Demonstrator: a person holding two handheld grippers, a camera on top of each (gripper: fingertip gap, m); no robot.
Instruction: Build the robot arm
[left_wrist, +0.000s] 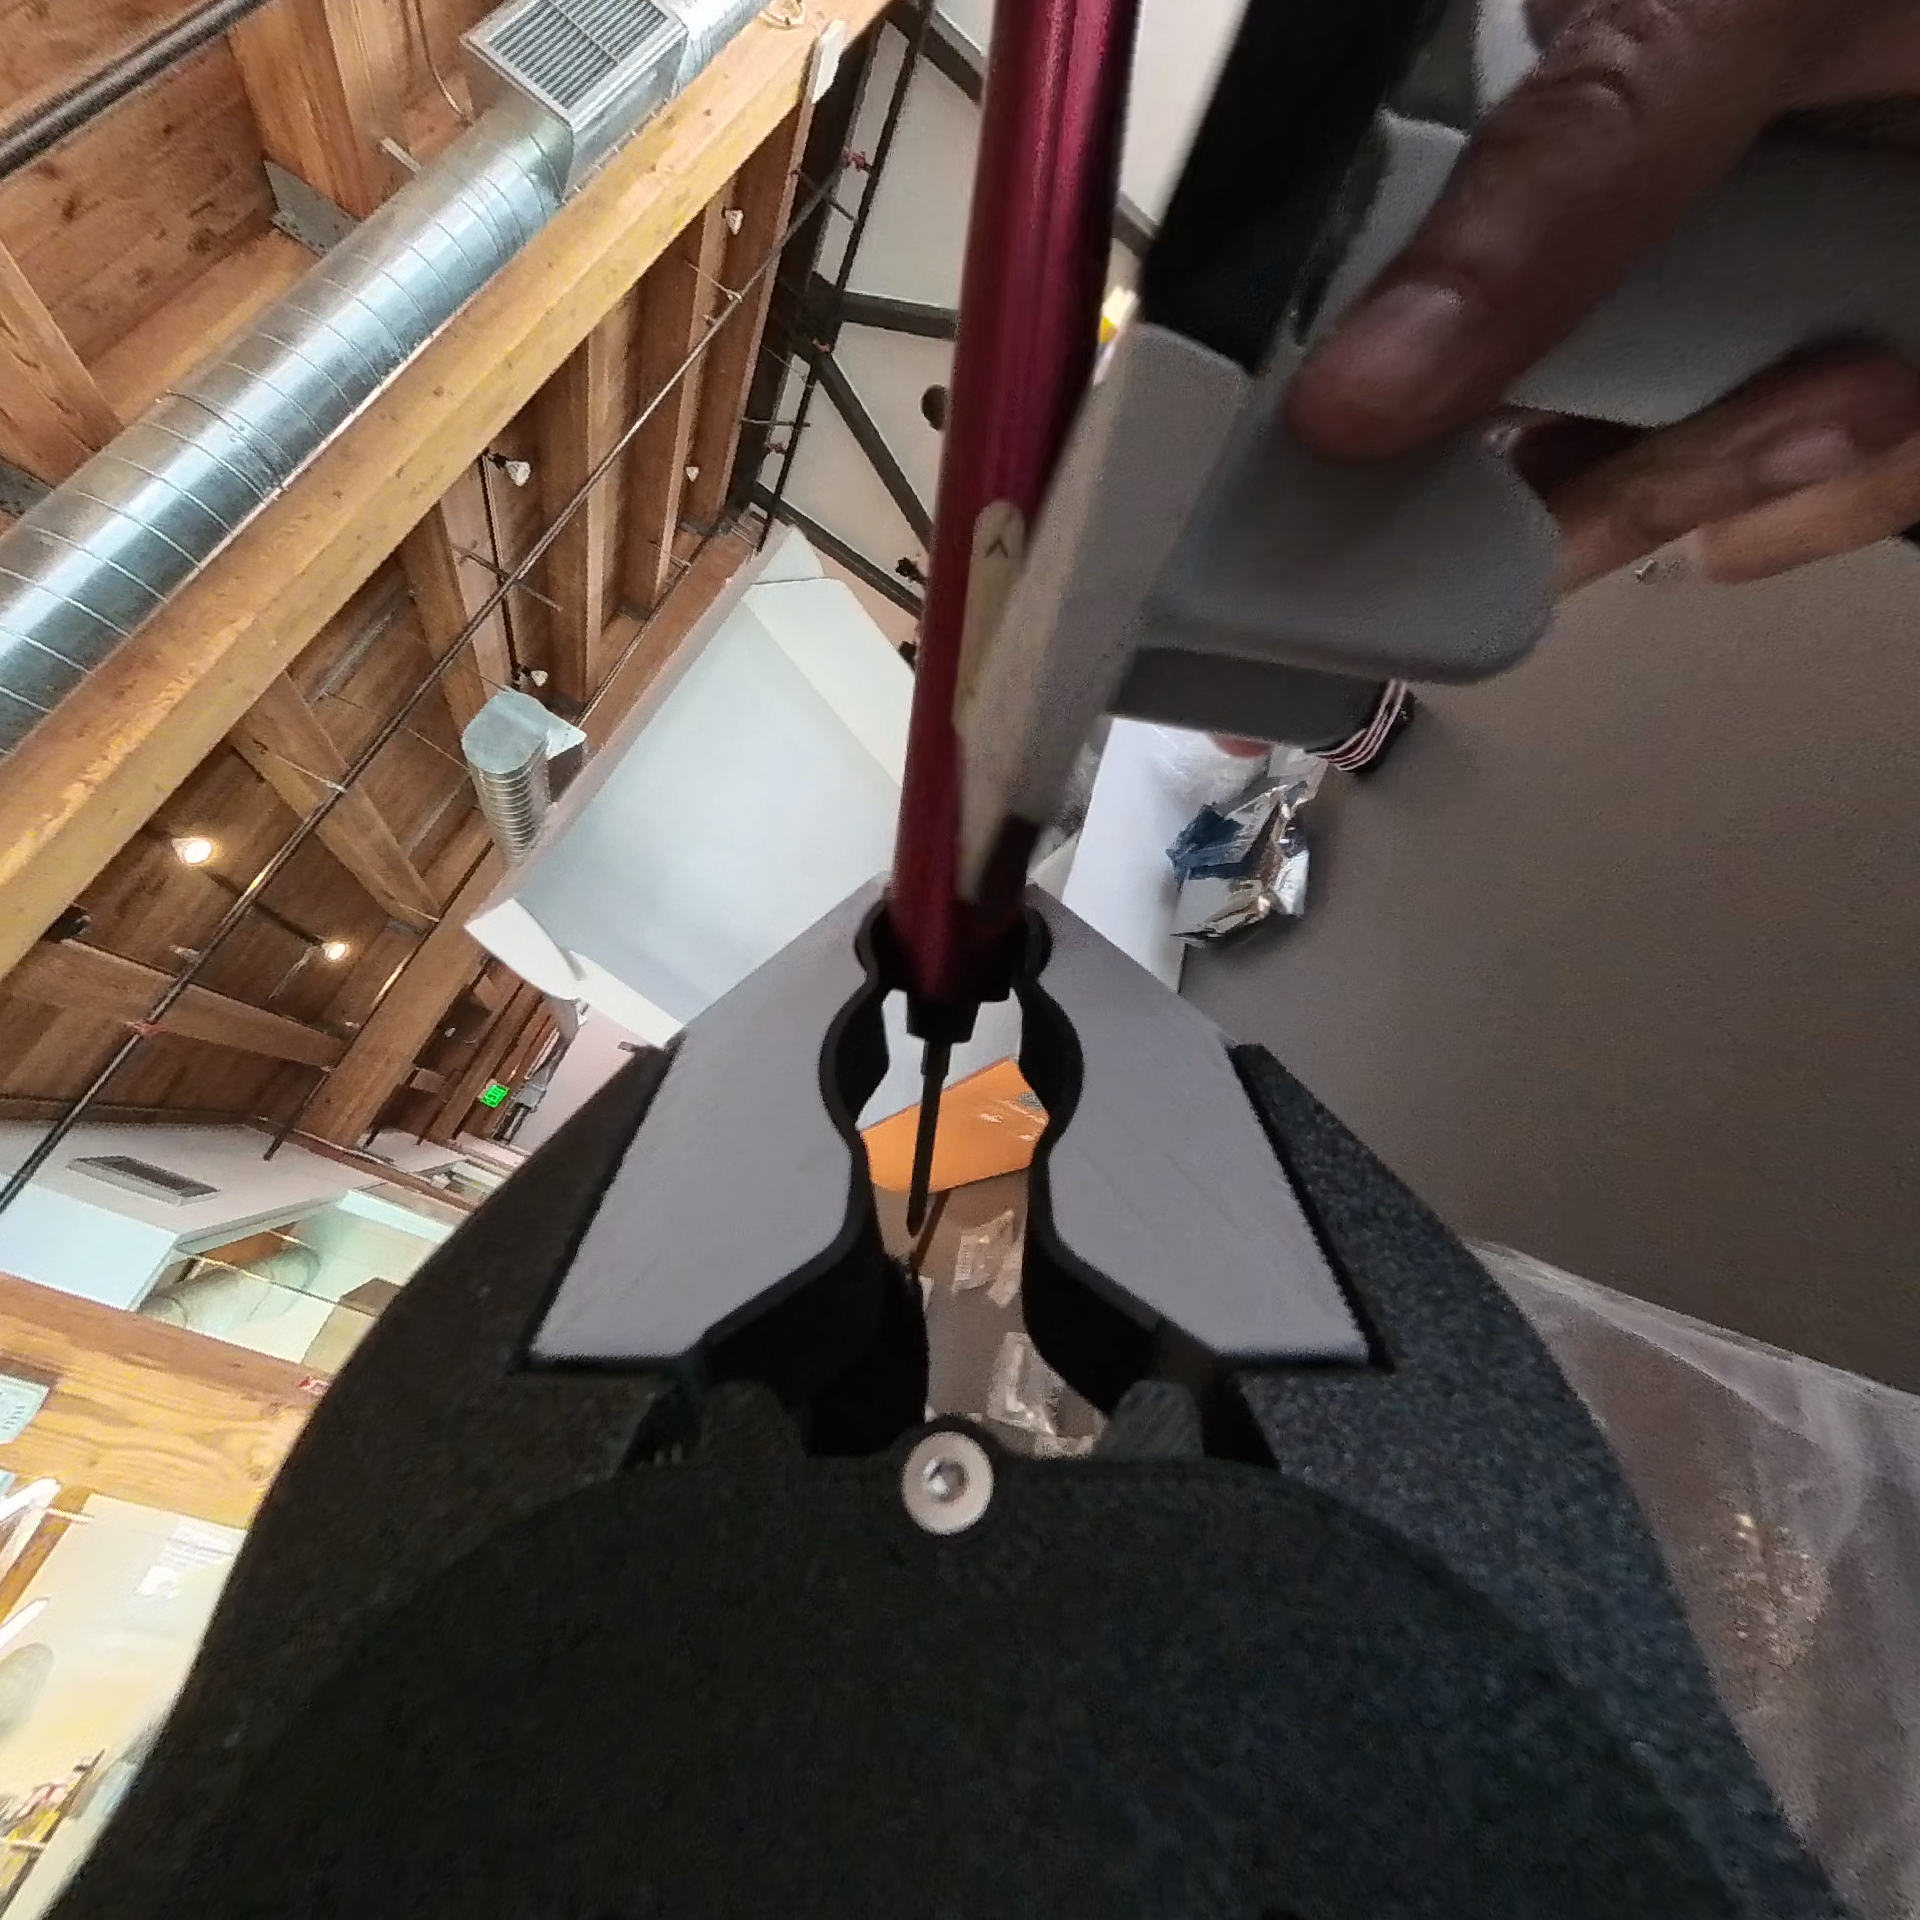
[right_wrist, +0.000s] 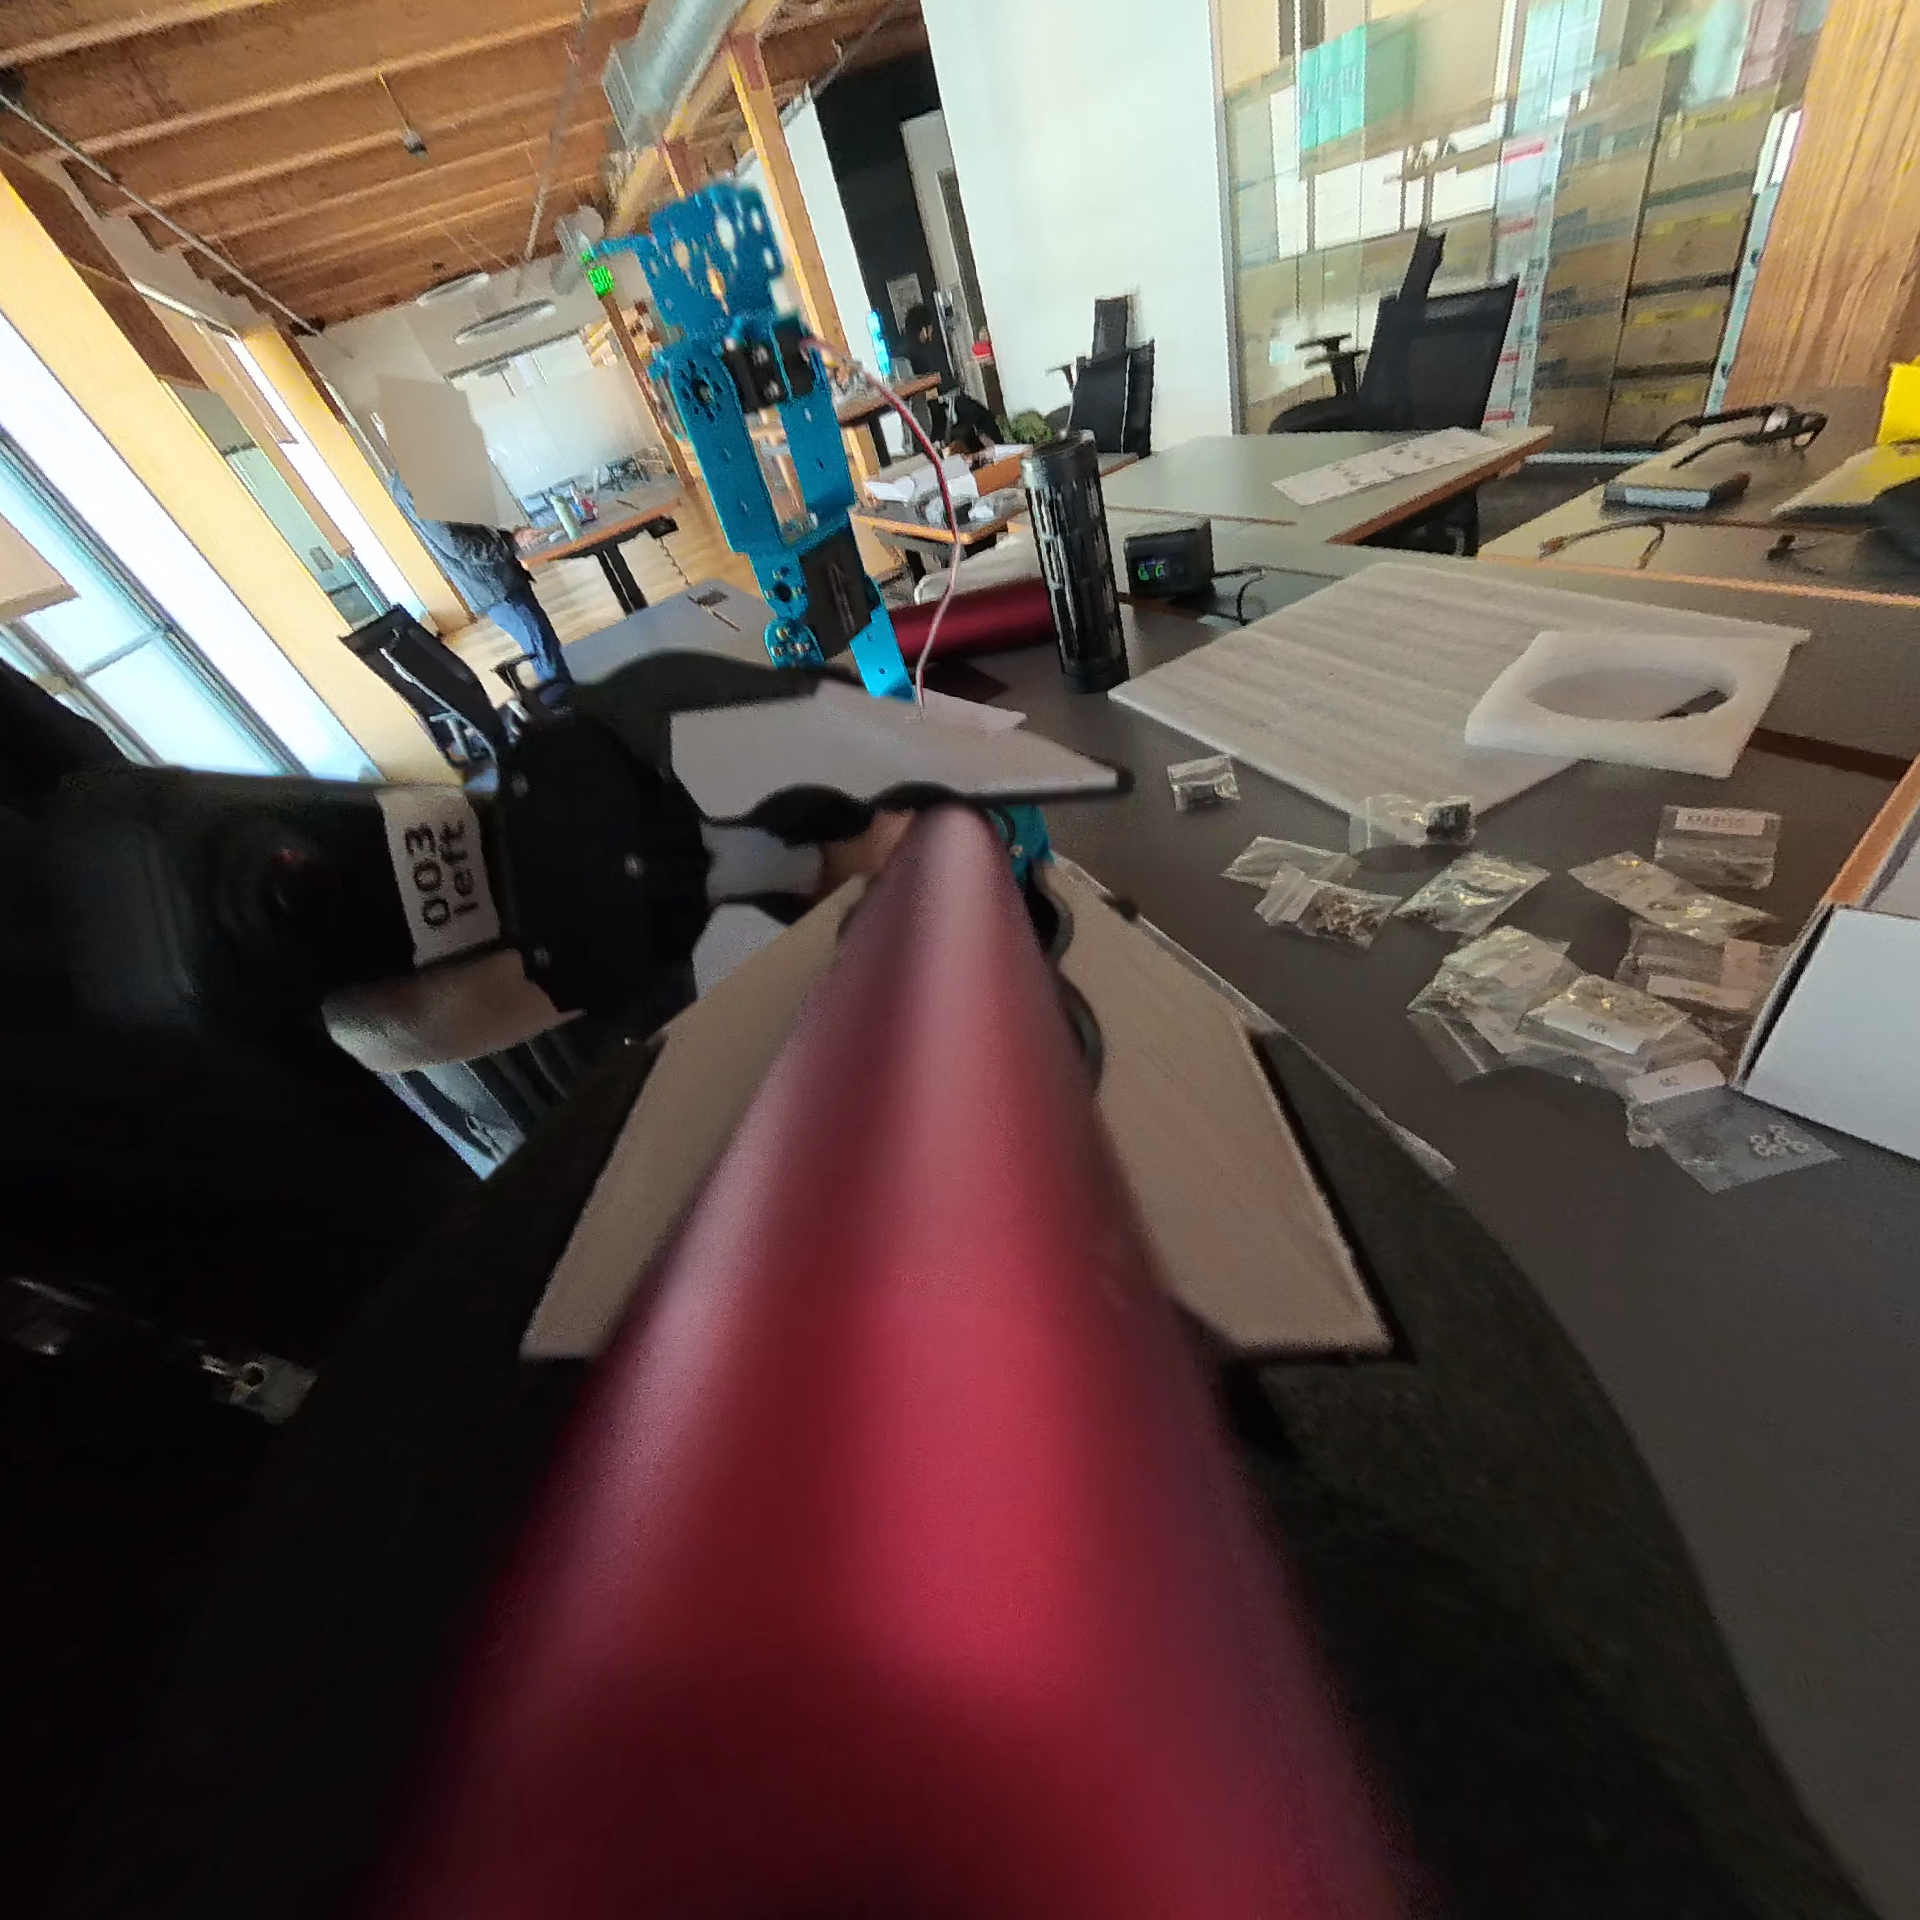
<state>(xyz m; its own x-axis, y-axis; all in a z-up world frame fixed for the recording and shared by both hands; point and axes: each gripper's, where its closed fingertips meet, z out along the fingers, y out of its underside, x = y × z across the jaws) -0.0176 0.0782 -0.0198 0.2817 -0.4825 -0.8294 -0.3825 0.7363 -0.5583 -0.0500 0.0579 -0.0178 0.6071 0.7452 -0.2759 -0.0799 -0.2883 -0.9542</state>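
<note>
Wooden ceiling beams and a silver duct (left_wrist: 260, 343) fill the left wrist view, which tilts upward; the right wrist view looks over a dark grey desk (right_wrist: 1558, 1299) strewn with small clear bags of hardware (right_wrist: 1496, 935).

A dark red metal screwdriver (left_wrist: 977, 582) runs lengthwise between the fingers of the right gripper (right_wrist: 997, 831), whose jaws are clamped on its handle, seemingly to steady it as a tool. Its thin black bit (left_wrist: 920, 1132) pokes between the tips of the left gripper (left_wrist: 951, 1049), whose jaws sit close around the collar; whether they truly pinch it I cannot tell.

A blue perforated metal bracket assembly (right_wrist: 758, 436) rises beyond both grippers; its lower end is hidden behind the fingers, so what supports it is unclear. A hand (left_wrist: 1621, 343) grips the right tool's grey body
</note>
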